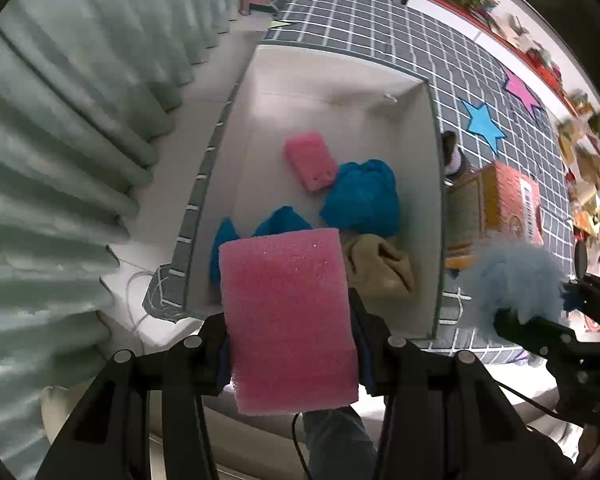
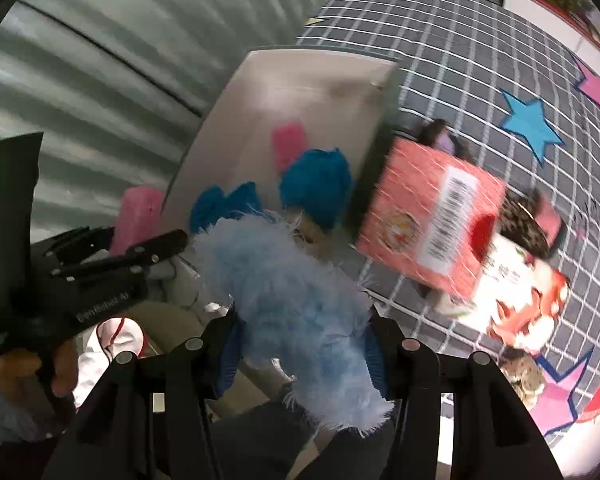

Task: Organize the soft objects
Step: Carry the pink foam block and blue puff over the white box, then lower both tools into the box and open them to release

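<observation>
Left claw [image 1: 290, 344] clamped partway on a pink foam block [image 1: 288, 316], carried just short of the white bin [image 1: 428, 208] ahead, ready for dropping beside the blue cloths [image 1: 360, 196]. Right claw [image 2: 300, 352] likewise pinching a fluffy light-blue duster [image 2: 296, 312], bin [image 2: 380, 92] ahead and beyond its tips, for sorting together.

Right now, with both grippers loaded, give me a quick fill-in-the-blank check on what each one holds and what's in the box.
1. The left gripper is shut on a ____ foam block.
2. The right gripper holds a fluffy light-____ piece.
3. The white box already contains a smaller ____ sponge beside blue cloth.

Missing words: pink; blue; pink
</observation>
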`<state>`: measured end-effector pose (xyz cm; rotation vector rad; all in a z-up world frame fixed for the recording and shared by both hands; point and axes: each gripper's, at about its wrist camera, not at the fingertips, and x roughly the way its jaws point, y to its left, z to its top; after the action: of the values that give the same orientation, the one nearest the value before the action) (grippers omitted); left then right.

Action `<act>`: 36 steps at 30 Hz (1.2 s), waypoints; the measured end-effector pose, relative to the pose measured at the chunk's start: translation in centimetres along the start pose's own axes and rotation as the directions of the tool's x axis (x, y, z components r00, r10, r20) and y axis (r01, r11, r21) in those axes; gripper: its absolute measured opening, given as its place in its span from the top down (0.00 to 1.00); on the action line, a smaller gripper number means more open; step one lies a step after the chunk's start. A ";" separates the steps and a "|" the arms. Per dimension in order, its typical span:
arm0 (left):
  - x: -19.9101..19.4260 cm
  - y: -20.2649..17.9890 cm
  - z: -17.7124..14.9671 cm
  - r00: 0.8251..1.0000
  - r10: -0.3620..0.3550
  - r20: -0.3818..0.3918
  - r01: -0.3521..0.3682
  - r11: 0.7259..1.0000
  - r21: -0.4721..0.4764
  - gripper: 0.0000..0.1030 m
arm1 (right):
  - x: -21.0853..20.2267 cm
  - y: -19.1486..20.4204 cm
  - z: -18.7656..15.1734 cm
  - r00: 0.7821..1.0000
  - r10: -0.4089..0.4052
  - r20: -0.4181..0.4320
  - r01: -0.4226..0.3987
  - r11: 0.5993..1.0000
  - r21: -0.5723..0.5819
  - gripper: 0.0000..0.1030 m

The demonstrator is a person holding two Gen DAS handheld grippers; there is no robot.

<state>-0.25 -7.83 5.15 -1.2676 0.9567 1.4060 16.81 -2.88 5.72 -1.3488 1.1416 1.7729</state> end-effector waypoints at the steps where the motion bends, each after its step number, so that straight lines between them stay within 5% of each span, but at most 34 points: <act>1: 0.0 0.2 0.0 1.000 -0.001 0.001 0.001 1.000 -0.010 0.50 | 0.2 0.4 0.2 1.000 0.003 -0.005 -0.003 1.000 -0.008 0.48; 16: 1.0 1.6 0.8 1.000 -0.014 -0.001 0.013 0.997 -0.076 0.50 | 1.7 3.5 4.7 0.999 0.008 -0.047 -0.011 0.997 -0.072 0.48; 36: 1.6 0.7 1.7 1.000 -0.004 -0.025 0.003 0.999 -0.041 0.50 | 2.3 3.7 5.4 0.998 0.038 -0.049 -0.040 0.999 -0.031 0.48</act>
<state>-1.24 -6.13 3.73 -1.3191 0.9464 1.4168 10.74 0.38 5.00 -1.4039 1.1776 1.8017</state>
